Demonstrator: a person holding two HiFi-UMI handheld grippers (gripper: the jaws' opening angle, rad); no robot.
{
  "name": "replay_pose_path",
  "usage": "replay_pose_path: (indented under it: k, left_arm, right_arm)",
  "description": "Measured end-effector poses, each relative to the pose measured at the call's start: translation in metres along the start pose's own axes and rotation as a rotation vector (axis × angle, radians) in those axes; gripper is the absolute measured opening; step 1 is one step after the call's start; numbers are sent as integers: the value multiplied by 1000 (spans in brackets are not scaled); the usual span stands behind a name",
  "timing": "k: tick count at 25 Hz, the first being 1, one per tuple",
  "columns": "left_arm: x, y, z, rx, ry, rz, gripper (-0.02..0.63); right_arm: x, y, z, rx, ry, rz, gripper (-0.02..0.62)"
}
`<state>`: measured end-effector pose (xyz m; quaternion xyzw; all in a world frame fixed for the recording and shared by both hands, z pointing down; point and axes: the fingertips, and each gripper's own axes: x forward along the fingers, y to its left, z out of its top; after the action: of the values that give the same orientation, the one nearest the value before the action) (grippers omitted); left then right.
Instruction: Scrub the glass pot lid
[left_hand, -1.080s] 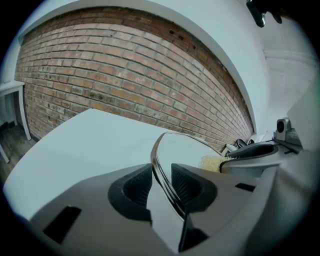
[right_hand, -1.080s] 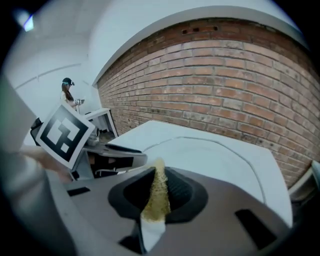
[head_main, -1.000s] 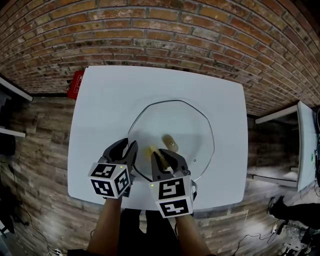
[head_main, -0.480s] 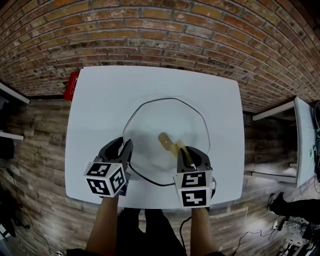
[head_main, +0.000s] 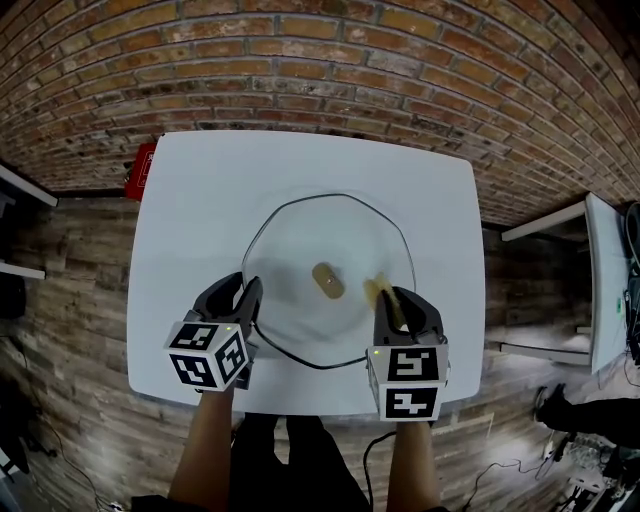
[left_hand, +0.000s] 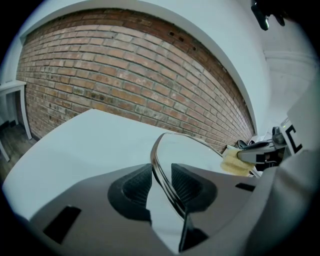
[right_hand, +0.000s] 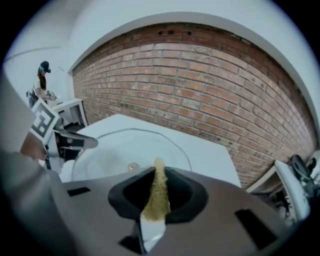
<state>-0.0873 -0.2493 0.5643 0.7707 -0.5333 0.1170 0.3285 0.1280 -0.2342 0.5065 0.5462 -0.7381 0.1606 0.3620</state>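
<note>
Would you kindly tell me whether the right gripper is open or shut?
Shut on the yellow sponge: the right gripper squeezes it thin between its jaws, as its own view shows.

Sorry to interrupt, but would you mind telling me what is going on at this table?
A person is working with a handheld gripper in each hand. The left gripper clamps the near-left rim of the glass pot lid, which lies on the white table. The right gripper pinches a yellow sponge and holds it to the glass on the lid's right side, just right of the knob.
</note>
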Motion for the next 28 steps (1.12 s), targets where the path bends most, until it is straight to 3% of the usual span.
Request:
replay_pose_path:
  k: [6, 9, 18, 28]
  left_arm:
    - [-2, 0, -2, -5, 1, 0, 123]
    - [-2, -2, -2, -5, 3, -4, 123]
    - [-2, -1, -3, -5, 2, -7, 123]
    - [-2, -1, -3, 3, 3, -5, 123]
  right_arm:
    - [-17, 105, 27, 2, -81, 302, 58]
    - [-17, 135, 20, -26, -61, 369, 58]
    - [-7, 133, -5, -6, -6, 363, 58]
    - [-4, 77, -28, 19, 53, 235, 58]
